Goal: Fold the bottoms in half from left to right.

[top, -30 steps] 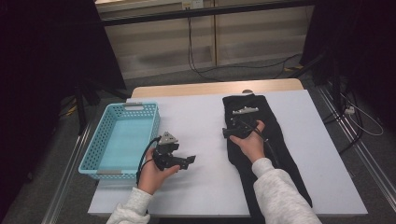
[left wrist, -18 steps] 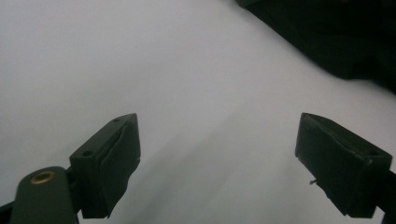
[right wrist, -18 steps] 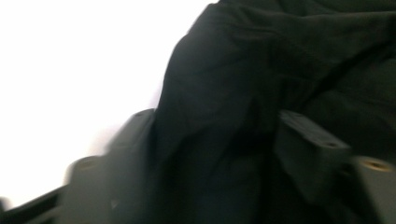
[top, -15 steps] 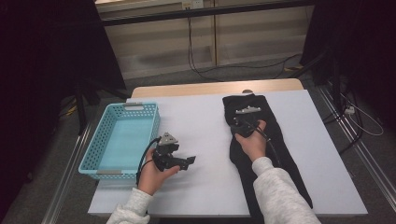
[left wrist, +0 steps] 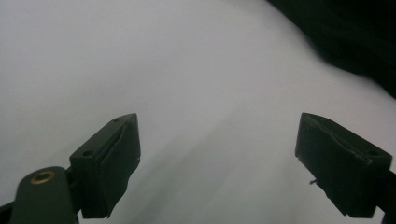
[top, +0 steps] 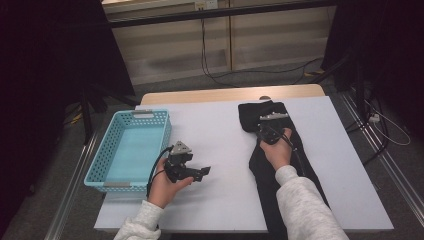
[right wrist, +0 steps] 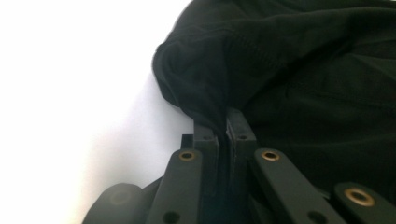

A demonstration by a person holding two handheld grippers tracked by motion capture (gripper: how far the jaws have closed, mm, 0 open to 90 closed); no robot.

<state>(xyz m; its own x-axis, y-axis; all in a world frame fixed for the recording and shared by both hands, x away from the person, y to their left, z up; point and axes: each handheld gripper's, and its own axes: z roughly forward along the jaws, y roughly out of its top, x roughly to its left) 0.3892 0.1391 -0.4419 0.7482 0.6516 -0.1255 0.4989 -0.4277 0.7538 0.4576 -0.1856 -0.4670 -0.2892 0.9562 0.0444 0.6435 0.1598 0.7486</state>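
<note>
A long black garment (top: 280,165) lies along the right half of the white table, its far end bunched up. My right gripper (top: 268,131) rests on that far end, and in the right gripper view my right gripper (right wrist: 225,123) is shut on a pinched fold of the black garment (right wrist: 299,70). My left gripper (top: 202,171) hovers low over the bare table beside the basket, pointing right. In the left gripper view my left gripper (left wrist: 217,154) is open with nothing between its pads, and the black garment (left wrist: 345,37) shows at the upper right.
A light blue perforated basket (top: 127,150) stands at the table's left edge, with nothing in it. White table surface (top: 220,125) lies between basket and garment. A wooden strip (top: 225,94) runs along the far edge, with cables on the floor beyond.
The right hand and its gripper have shifted slightly along the garment's far end. The left gripper has stayed where it was.
</note>
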